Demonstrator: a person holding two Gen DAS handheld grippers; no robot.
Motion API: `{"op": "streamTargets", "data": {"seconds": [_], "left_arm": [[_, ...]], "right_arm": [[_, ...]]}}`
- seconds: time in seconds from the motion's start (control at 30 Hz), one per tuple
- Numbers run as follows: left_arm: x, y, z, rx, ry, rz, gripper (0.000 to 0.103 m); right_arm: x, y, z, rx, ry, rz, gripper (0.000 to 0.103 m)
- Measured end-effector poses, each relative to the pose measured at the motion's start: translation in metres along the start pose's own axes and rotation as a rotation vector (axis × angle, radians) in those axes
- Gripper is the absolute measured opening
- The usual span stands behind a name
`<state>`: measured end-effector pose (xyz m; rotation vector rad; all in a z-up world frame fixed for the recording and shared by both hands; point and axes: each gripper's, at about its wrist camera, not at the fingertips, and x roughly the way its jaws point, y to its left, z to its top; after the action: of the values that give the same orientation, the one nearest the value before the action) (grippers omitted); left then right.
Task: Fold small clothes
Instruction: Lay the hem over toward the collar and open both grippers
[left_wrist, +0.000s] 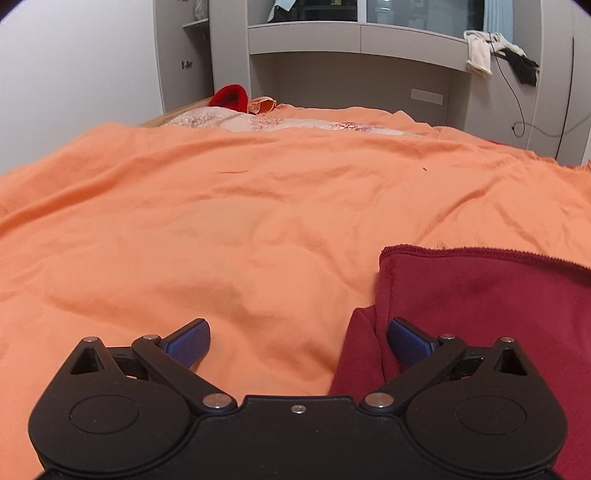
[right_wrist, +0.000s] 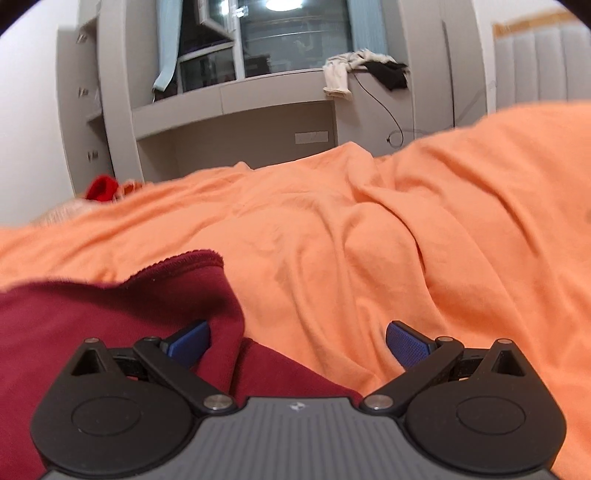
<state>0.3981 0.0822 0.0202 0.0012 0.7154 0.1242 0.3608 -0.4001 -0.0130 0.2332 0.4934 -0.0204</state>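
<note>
A dark red cloth (left_wrist: 487, 306) lies on the orange bedsheet (left_wrist: 240, 221), folded over with a stitched hem along its far edge. In the left wrist view it fills the lower right. My left gripper (left_wrist: 297, 341) is open at the cloth's left edge, its right blue pad (left_wrist: 408, 341) against a fold of the cloth. In the right wrist view the cloth (right_wrist: 110, 306) fills the lower left on the sheet (right_wrist: 406, 240). My right gripper (right_wrist: 297, 341) is open at the cloth's right edge, its left pad (right_wrist: 190, 341) over the cloth. Neither grips anything.
A bright red knitted item (left_wrist: 229, 96) and a patterned pillow (left_wrist: 229, 120) lie at the bed's far end. Grey shelving (left_wrist: 354, 40) stands behind, with white and black garments (left_wrist: 495, 51) and a dangling cable. The sheet is rumpled in ridges on the right (right_wrist: 424, 206).
</note>
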Motion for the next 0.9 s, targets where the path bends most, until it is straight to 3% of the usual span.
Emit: {"op": "streamTargets", "data": {"seconds": [0.1, 0.23, 0.53, 0.7, 0.9], "left_arm": [[-0.001, -0.006, 0.001, 0.029, 0.000, 0.020, 0.103], [-0.006, -0.012, 0.001, 0.062, -0.011, 0.046, 0.102], [-0.041, -0.018, 0.000, 0.115, -0.108, 0.094, 0.102], [-0.084, -0.001, -0.016, -0.007, -0.210, 0.104, 0.102], [-0.129, 0.015, -0.052, -0.142, -0.257, 0.071, 0.102]], "right_arm": [[-0.017, -0.014, 0.003, 0.092, -0.054, -0.044, 0.103], [-0.052, -0.022, 0.008, 0.102, -0.086, -0.113, 0.103], [-0.129, -0.013, -0.006, 0.050, -0.100, -0.040, 0.103], [-0.152, 0.004, -0.003, 0.005, -0.140, -0.003, 0.103], [-0.159, 0.024, -0.010, -0.045, -0.167, 0.055, 0.103]]}}
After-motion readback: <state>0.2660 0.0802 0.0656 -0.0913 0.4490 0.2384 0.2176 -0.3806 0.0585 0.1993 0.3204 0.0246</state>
